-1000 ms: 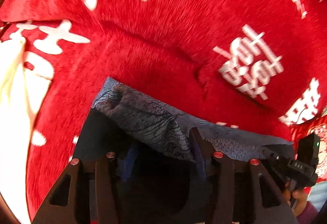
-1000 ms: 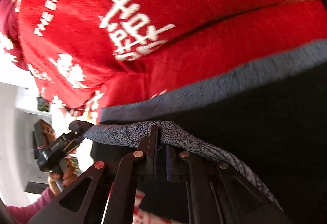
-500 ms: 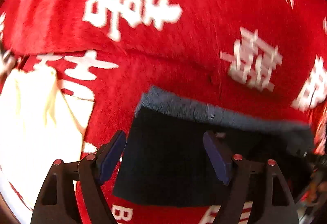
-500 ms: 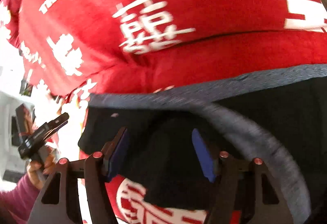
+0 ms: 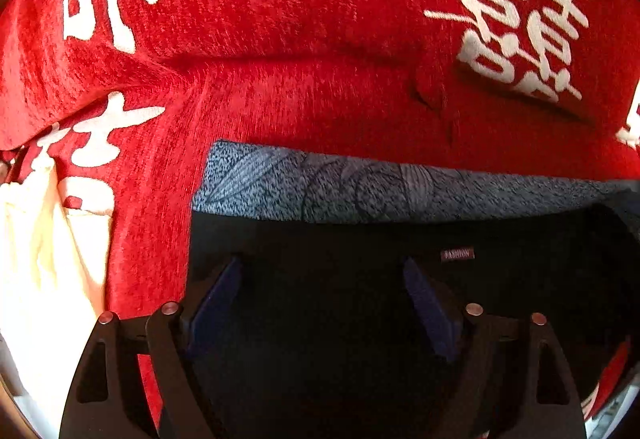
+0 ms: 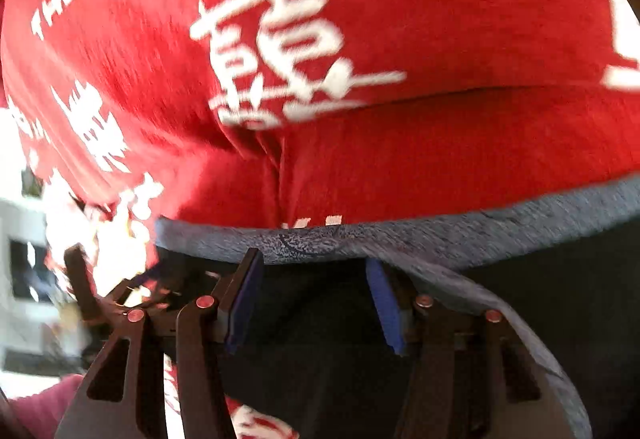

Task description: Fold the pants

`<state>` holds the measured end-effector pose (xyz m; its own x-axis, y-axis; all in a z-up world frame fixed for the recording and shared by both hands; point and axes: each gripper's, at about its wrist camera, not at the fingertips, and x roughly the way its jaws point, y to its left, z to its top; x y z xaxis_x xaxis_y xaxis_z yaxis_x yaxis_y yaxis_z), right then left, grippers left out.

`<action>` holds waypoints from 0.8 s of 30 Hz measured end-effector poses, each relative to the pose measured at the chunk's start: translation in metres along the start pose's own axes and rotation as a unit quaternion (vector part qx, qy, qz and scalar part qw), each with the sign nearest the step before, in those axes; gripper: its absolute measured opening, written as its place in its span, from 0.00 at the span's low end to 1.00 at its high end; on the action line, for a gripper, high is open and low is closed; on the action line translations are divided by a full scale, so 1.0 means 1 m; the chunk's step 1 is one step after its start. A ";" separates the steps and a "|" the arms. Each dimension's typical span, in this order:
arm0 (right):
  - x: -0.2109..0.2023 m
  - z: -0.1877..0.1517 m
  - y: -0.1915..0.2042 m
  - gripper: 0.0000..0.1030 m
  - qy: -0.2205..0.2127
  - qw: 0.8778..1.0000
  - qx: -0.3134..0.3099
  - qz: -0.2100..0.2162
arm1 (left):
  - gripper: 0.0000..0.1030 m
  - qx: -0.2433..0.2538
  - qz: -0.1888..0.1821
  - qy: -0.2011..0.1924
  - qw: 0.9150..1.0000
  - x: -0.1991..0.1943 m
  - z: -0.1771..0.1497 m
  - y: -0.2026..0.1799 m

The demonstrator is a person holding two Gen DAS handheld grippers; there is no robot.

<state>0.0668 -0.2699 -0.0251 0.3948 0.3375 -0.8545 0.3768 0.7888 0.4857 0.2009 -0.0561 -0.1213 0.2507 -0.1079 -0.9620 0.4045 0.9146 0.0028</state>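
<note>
Item: pants (image 5: 360,319), dark w/ grey patterned waistband (image 5: 360,191); laid flat on red cloth (image 5: 320,99) printed w/ white characters. Small "FASHION" label (image 5: 457,254) is seen below the band.

L tool (image 5: 322,303): fingers spread apart, nothing clamped; positioned over the dark fabric near the pants' left edge.

R tool (image 6: 314,299): fingers apart, nothing gripped; held just short of the waistband (image 6: 400,235). View is motion-blurred.
</note>
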 end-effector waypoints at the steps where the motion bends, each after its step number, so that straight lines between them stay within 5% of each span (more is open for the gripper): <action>1: -0.016 -0.007 -0.005 0.56 -0.007 1.000 0.004 0.003 | 0.82 0.006 -0.006 0.007 1.000 -0.005 0.001 -0.004; 7: -0.102 -0.080 -0.082 0.60 -0.037 0.993 0.107 0.033 | 0.82 0.075 -0.092 0.012 0.993 -0.048 -0.015 -0.079; 14: -0.177 -0.182 -0.170 0.61 -0.076 0.966 0.224 0.099 | 0.82 0.152 -0.265 0.088 0.948 -0.074 -0.059 -0.249; 18: -0.201 -0.217 -0.207 0.66 -0.068 0.959 0.262 0.084 | 0.82 0.158 -0.295 0.115 0.935 -0.076 -0.071 -0.317; 24: -0.207 -0.295 -0.279 0.66 -0.034 0.936 0.351 0.024 | 0.82 0.151 -0.297 0.161 0.929 -0.065 -0.089 -0.351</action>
<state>-0.3679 -0.4083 -0.0380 0.4682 0.3121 -0.8267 0.8053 0.2344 0.5445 -0.0361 -0.3352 -0.0838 -0.3519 -0.3920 -0.8500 0.6281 0.5744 -0.5250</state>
